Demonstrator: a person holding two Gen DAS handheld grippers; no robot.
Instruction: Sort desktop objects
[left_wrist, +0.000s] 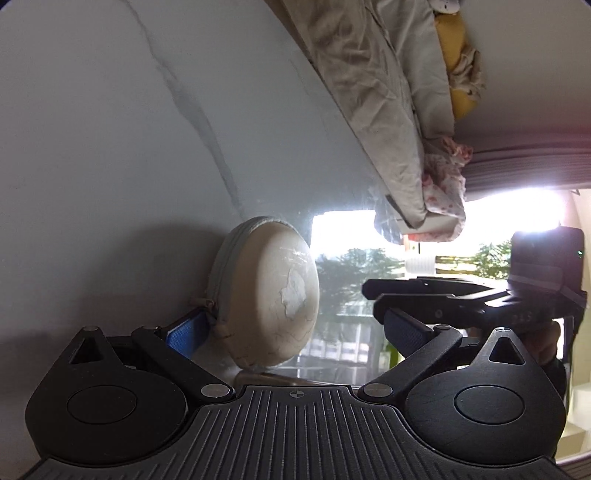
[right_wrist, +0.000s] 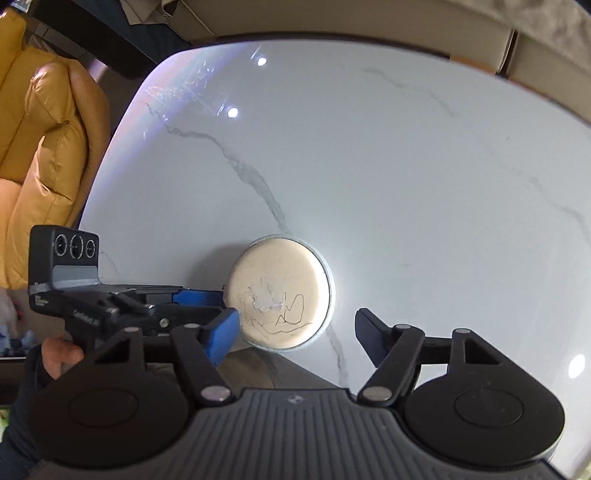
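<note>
A round beige zip case (right_wrist: 279, 291) with pen scribbles and a scuffed patch lies flat on the white marble table (right_wrist: 406, 166), close to the near edge. In the right wrist view my right gripper (right_wrist: 295, 339) is open, pointing steeply down, with the case just beyond the gap between its pads. My left gripper (left_wrist: 295, 334) is open too. Its left blue pad (left_wrist: 186, 338) rests against the zipper side of the case (left_wrist: 266, 291), while the right pad stands well clear. From the right wrist view, a blue finger (right_wrist: 195, 295) of the left gripper meets the case's left rim.
A yellow leather sofa (right_wrist: 44, 129) stands past the table's left edge. Beige bedding (left_wrist: 369, 92) and a floral cloth (left_wrist: 443, 177) lie beyond the far edge. A hand (right_wrist: 59, 354) holds the left gripper's handle. Bright window light reflects off the tabletop (left_wrist: 343, 240).
</note>
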